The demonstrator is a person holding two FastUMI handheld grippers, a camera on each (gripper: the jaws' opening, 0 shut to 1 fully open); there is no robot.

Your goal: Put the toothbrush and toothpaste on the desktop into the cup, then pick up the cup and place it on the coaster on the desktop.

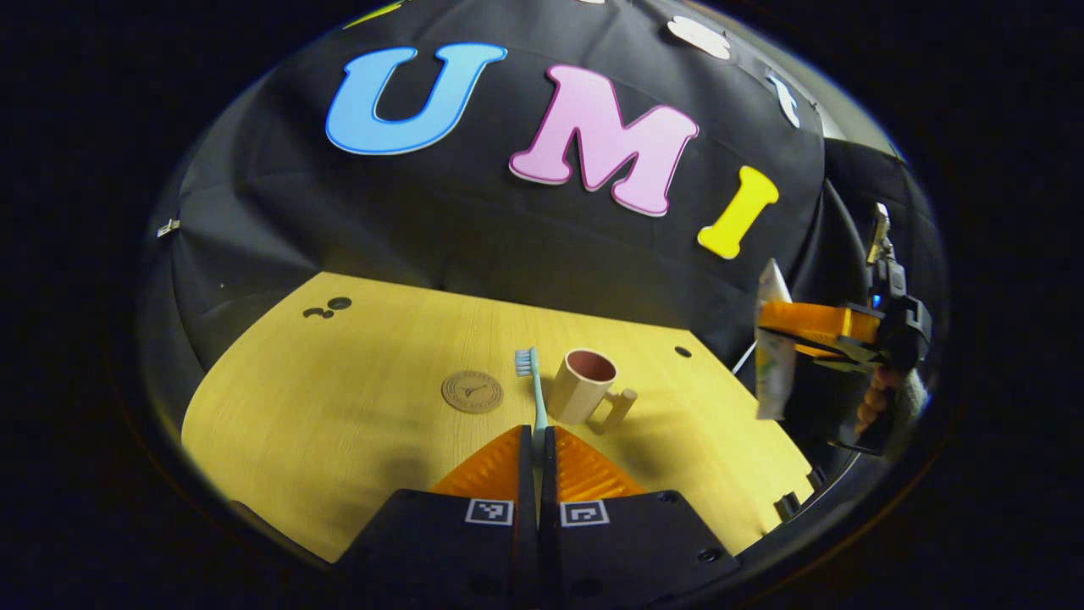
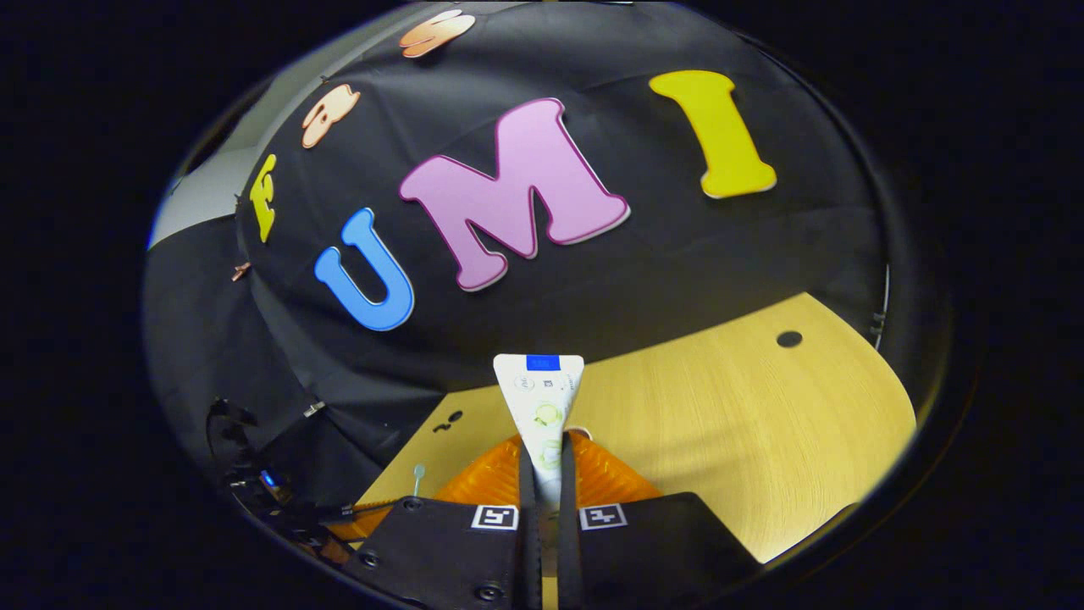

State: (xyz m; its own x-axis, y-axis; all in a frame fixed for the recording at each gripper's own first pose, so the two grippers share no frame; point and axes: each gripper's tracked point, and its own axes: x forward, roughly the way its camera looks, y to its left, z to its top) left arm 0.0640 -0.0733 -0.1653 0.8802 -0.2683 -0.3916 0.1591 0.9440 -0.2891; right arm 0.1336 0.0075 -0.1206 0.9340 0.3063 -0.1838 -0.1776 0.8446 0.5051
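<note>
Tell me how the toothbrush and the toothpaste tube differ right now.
The toothbrush is thin and pale blue with a bristled head; the toothpaste tube is flat, wide and mostly white. The toothbrush sits in the left gripper, beside the cup; the toothpaste tube sits in the right gripper, off toward the table's edge. Both are clamped between shut fingers, neither in the cup yet.

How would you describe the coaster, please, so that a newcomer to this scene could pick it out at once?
Start from the pale wooden desktop in front of the black cloth wall. Near its middle stands a pinkish cup with a handle. Left of that cup, past the toothbrush, lies the coaster: the one flat, round, brown disc there, with a dark mark in its centre.
</note>
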